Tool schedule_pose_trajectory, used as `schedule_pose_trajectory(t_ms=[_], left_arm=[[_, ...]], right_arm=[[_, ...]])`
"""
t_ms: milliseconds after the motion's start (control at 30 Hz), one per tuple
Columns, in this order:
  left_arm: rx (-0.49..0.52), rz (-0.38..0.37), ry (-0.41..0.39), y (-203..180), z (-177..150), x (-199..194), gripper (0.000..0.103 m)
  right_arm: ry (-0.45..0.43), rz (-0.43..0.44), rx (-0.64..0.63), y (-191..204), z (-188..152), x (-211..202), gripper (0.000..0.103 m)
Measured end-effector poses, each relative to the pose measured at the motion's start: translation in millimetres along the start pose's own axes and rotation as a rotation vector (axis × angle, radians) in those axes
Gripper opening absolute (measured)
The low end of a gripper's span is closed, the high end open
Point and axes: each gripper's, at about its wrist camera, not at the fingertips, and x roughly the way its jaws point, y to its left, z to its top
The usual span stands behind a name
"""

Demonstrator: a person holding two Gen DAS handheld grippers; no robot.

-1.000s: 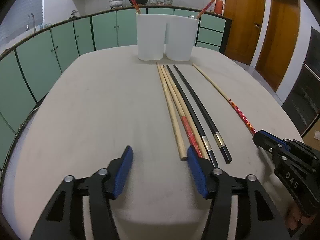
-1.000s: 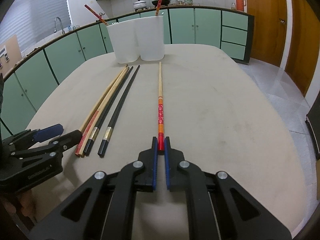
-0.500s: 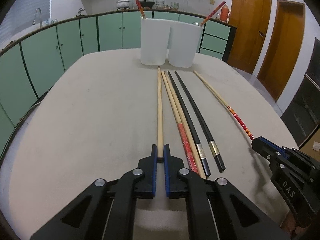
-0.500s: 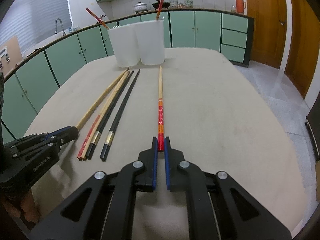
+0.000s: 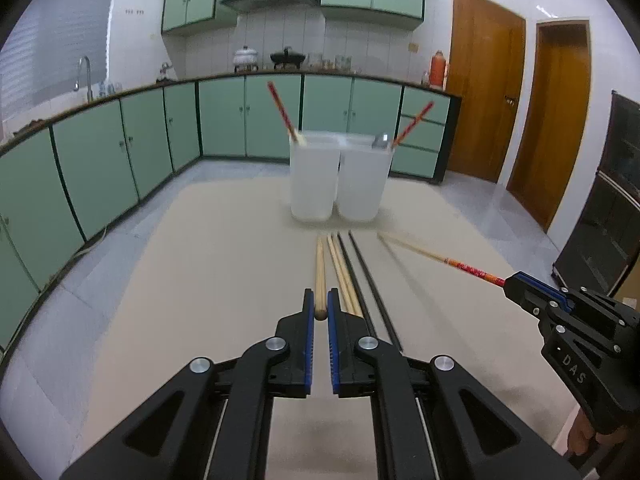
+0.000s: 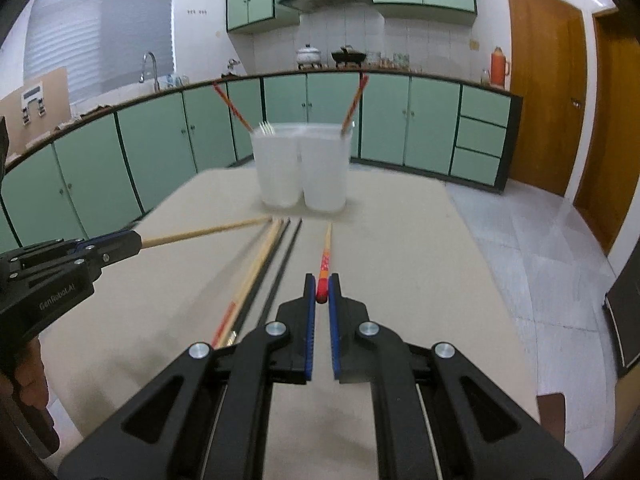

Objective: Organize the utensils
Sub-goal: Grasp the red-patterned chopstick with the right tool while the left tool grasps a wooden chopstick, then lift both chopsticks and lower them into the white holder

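Note:
My left gripper (image 5: 320, 306) is shut on the butt end of a plain wooden chopstick (image 5: 320, 270) and holds it lifted above the table, tip toward the cups. It also shows in the right wrist view (image 6: 204, 233). My right gripper (image 6: 321, 291) is shut on the red end of a red-patterned chopstick (image 6: 325, 260), also lifted; it shows in the left wrist view (image 5: 436, 257). Two white cups (image 5: 335, 178) stand side by side at the table's far end, each with a red chopstick leaning out.
A wooden chopstick with a red end (image 6: 256, 268) and two black chopsticks (image 5: 360, 272) lie on the beige table (image 5: 200, 260) between my grippers. Green cabinets ring the room. Wooden doors are at the right.
The left gripper closed on the plain chopstick about half a second ago. Both grippers have since risen, lifting their chopsticks off the table and tilting the views toward the cups.

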Motion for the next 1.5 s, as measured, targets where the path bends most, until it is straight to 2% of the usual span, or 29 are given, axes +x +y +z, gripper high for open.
schedule_pose_trajectory(t_ms=[167,433,733,933,1133,1500], left_arm=[[0.012,-0.013,-0.058,-2.0,20.8,-12.0,0.006],[0.033,-0.027,-0.143,-1.7,62.8,-19.9,0.006],[0.064,-0.051,-0.171,-2.2,102.1,-20.6,0.006],[0.084,-0.073,-0.188,-2.3,115.4,-28.4,0.006],[0.101,-0.089,-0.244,-2.5,138.6,-40.7,0.006],[0.12,-0.087,-0.407,-13.5,228.3,-34.6,0.006]], right_arm=[[-0.05,0.023,0.0,-5.1,26.9,-12.8,0.005],[-0.081,0.092,0.033,-20.0,83.7,-20.5,0.005],[-0.031,0.17,0.02,-31.0,140.5,-12.4,0.005],[-0.043,0.206,0.001,-34.6,165.2,-16.1,0.005],[-0.077,0.216,-0.023,-35.8,198.4,-19.2,0.005],[-0.168,0.192,-0.038,-46.6,282.7,-1.2,0.005]])
